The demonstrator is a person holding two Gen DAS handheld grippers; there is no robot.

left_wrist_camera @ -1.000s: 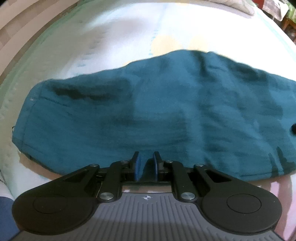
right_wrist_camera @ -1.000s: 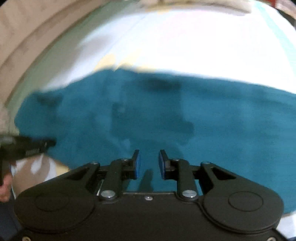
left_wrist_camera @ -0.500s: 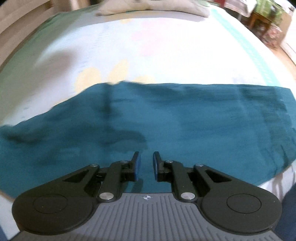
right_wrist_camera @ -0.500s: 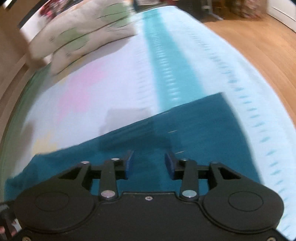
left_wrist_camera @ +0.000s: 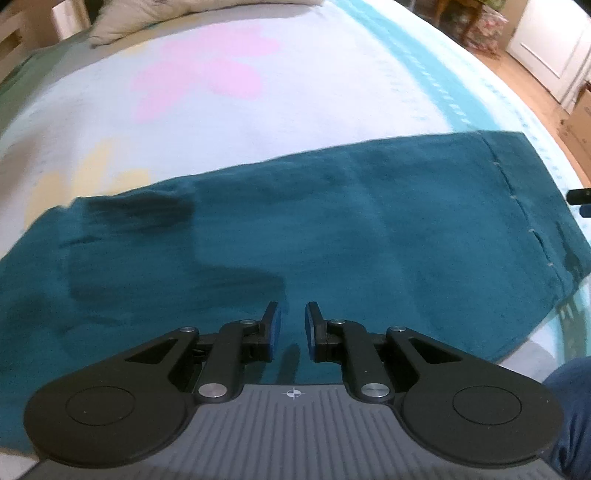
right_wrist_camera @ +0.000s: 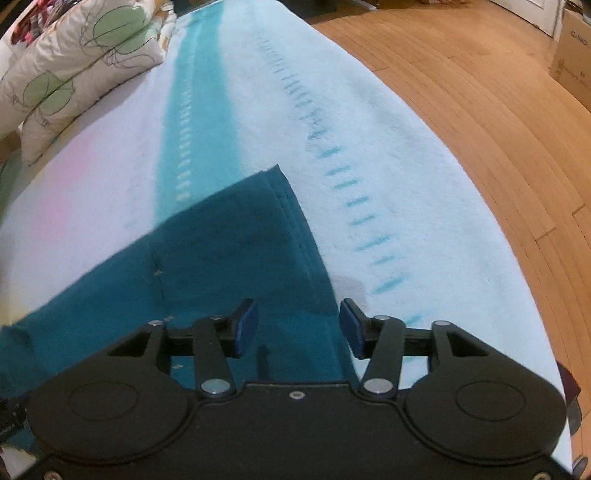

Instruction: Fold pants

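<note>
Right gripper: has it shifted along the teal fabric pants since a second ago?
Yes. The right gripper has travelled sideways to the hemmed end of the teal fabric pants, near the bed's floor-side edge. Its jaws are opening, nothing pinched between them.

The left wrist camera looked steeply down, close over the teal pants (left_wrist_camera: 332, 229), facing up the bed toward the pillow (left_wrist_camera: 155, 14); the right wrist camera sat close above the pants' (right_wrist_camera: 221, 258) hemmed end, beside the wooden floor (right_wrist_camera: 480, 110); both views shared that hemmed end.
</note>
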